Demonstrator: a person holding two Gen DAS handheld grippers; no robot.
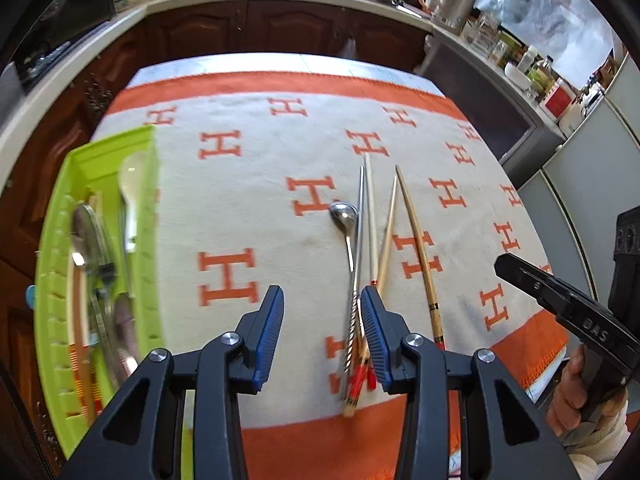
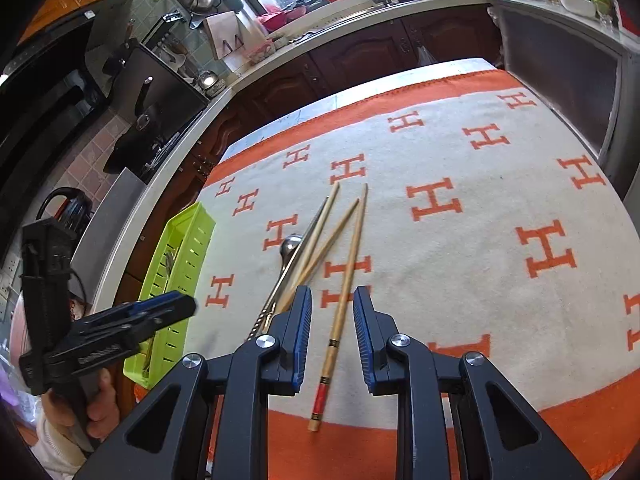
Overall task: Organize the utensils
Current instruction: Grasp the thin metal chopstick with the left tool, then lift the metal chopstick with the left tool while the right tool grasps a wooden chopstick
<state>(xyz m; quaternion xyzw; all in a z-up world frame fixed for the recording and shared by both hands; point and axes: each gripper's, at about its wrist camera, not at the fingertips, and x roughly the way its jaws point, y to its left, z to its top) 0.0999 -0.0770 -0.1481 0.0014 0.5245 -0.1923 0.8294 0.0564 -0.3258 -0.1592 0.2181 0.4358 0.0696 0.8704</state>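
While I hold both grippers over the orange-and-cream H-patterned blanket (image 1: 256,184), my left gripper (image 1: 322,336) stands parted with nothing between its blue pads (image 1: 270,336); its right pad sits just beside the bundle of utensils at about one o'clock from it. That bundle holds a steel spoon (image 1: 345,216), a twisted-handle metal chopstick (image 1: 358,264) and two pale wooden chopsticks (image 1: 372,220), lying crossed and touching. A darker bamboo chopstick (image 1: 416,248) lies a little apart, at three o'clock from the bundle.

My right gripper (image 2: 332,340) is also parted, and that bamboo chopstick with its red end (image 2: 338,320) runs through the gap between the pads; I think the pads hang above it without touching, though the view does not settle this.

At nine o'clock in the left view sits the lime-green slotted tray (image 1: 52,280), blurred, with a white spoon (image 1: 132,184) and several steel utensils (image 1: 96,248) inside. A hand (image 1: 572,392) grips the right tool's handle at four o'clock.
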